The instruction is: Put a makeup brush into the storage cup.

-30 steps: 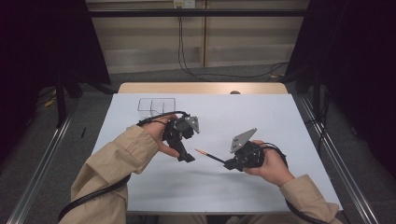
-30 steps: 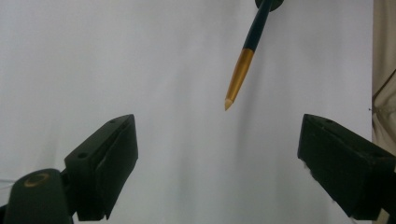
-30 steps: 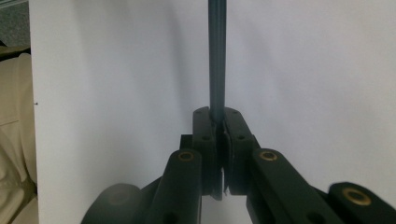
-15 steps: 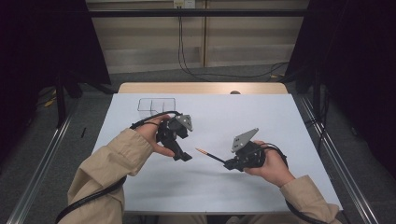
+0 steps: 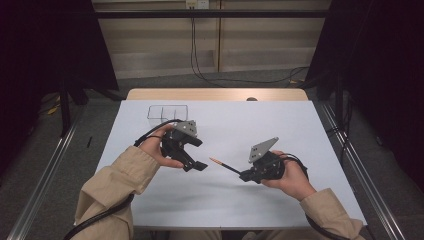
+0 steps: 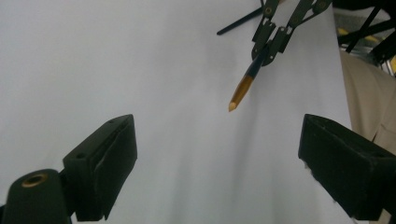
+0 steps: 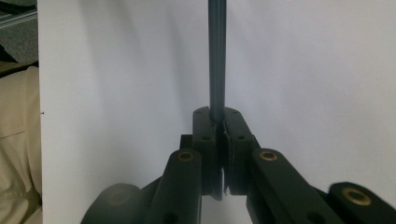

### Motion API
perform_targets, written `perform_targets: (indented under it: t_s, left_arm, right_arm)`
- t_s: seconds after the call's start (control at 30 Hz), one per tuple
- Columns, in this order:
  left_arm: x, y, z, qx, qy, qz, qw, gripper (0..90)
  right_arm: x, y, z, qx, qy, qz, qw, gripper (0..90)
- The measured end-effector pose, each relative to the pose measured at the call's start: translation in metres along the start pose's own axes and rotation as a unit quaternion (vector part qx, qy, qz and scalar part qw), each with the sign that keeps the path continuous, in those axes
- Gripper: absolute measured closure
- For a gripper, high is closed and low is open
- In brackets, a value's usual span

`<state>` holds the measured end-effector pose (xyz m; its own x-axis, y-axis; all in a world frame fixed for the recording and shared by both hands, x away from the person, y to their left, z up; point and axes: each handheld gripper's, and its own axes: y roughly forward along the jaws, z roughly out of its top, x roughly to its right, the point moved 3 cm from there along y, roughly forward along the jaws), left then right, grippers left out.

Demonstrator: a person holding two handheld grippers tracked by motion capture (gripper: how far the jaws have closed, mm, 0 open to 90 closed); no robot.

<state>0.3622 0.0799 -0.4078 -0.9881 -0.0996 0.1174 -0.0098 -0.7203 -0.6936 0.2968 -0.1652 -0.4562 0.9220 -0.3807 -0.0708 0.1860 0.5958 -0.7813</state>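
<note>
Here, step in hand: a pencil hand-over in mid-air, judged from how the two claws face each other over the table.
Right claw (image 5: 246, 176): clenched on the pencil (image 5: 223, 165); in the right gripper view the jaws pinch the dark shaft (image 7: 217, 56) low down, and the shaft runs straight out to 12 o'clock.
Left claw (image 5: 195, 164): released, jaws wide apart with nothing between them; its pads (image 6: 112, 158) frame bare white table (image 6: 116, 60).
Pencil vs left claw: in the left gripper view the orange tip (image 6: 239, 95) hangs at about 1 o'clock from the gap, well ahead of the pads and clear of both.
Pencil in the high view: it sticks out of the right claw toward 10 o'clock, tip aimed at the left claw and near it, not touching.
Doing it well: bring the left claw on along the pencil's line so the tip passes between the pads, not against one.
Grip spot: take the shaft behind the orange part, leaving room ahead of the right jaws.
Order: close the left fully before the right lets go, or the pencil will likely drop to the table.
Further out: a clear tray (image 5: 167, 112) sits at 12 o'clock from the left claw, near the far edge.
</note>
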Motion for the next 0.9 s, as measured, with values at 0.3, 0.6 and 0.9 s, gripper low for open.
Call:
perform_targets:
  t_s: [0.3,0.6,0.9]
  left_arm:
    - [0.002,0.000,-0.003,0.073,-0.015,0.000,0.9972,9.8]
    - [0.004,0.003,-0.006,0.115,-0.026,0.005,0.9930,9.1]
    - [0.005,0.006,-0.006,0.154,-0.039,0.003,0.9872,7.8]
  right_arm:
    - [0.000,-0.002,0.002,0.016,0.004,0.000,0.9999,85.7]
    - [0.001,-0.005,0.003,0.049,0.010,-0.004,0.9988,85.7]
    - [-0.002,-0.007,0.011,0.105,0.022,-0.014,0.9941,85.6]
